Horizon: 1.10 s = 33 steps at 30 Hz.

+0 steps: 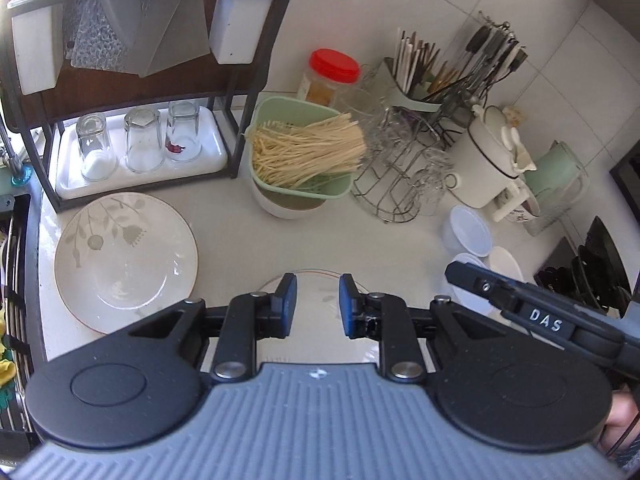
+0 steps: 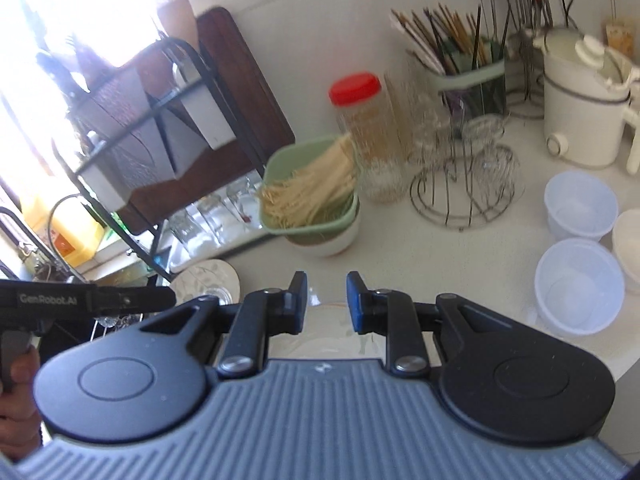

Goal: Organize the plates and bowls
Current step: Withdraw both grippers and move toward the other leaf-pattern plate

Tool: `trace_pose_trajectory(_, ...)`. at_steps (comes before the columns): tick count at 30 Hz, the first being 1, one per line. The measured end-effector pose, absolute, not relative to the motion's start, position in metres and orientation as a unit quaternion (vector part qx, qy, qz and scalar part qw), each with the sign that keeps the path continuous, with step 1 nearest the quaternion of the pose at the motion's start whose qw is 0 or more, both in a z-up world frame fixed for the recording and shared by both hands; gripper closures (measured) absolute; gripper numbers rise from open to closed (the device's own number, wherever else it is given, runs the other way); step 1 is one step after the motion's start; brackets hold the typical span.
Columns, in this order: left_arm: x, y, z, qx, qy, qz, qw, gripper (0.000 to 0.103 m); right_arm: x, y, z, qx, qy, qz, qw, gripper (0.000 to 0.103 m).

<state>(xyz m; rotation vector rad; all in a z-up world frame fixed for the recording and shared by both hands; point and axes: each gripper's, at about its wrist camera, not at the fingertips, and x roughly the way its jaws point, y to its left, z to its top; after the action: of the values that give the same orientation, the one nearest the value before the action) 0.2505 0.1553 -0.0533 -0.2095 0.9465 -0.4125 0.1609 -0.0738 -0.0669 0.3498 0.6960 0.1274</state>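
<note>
A leaf-patterned plate (image 1: 124, 256) lies flat on the white counter (image 1: 224, 216) at the left, and shows small in the right wrist view (image 2: 208, 280). A second plate (image 1: 316, 280) with a thin brown rim lies beneath both grippers (image 2: 332, 320). My left gripper (image 1: 318, 300) hovers over it, jaws slightly apart, nothing between the blue pads. My right gripper (image 2: 327, 300) stands the same way over the plate's other side; one of its fingers (image 1: 480, 284) reaches in at the right. Clear plastic bowls (image 2: 580, 280) sit at the right. A white bowl (image 1: 280, 204) carries a green basket of noodles (image 1: 304, 148).
A black dish rack (image 1: 240, 92) with upturned glasses on a white tray (image 1: 140, 176) stands at the back left. A wire glass stand (image 1: 400, 168), red-lidded jar (image 1: 332, 76), utensil holder (image 1: 420, 80) and white kettle (image 1: 492, 156) crowd the back right. A sink rack (image 1: 16, 280) borders the left.
</note>
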Motion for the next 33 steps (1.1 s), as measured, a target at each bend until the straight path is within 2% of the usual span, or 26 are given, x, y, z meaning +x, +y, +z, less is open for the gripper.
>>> trace_pose_trajectory(7,0.228,0.159,-0.043,-0.090,0.435,-0.193,0.875,0.078,0.139,-0.073,-0.050,0.163,0.325,0.070,0.929,0.078)
trace_pose_trajectory(33,0.184,0.180,-0.053,-0.109,0.431,-0.139,0.885,0.075,0.125,-0.050,-0.061,0.136,0.348,0.132,0.918,0.077)
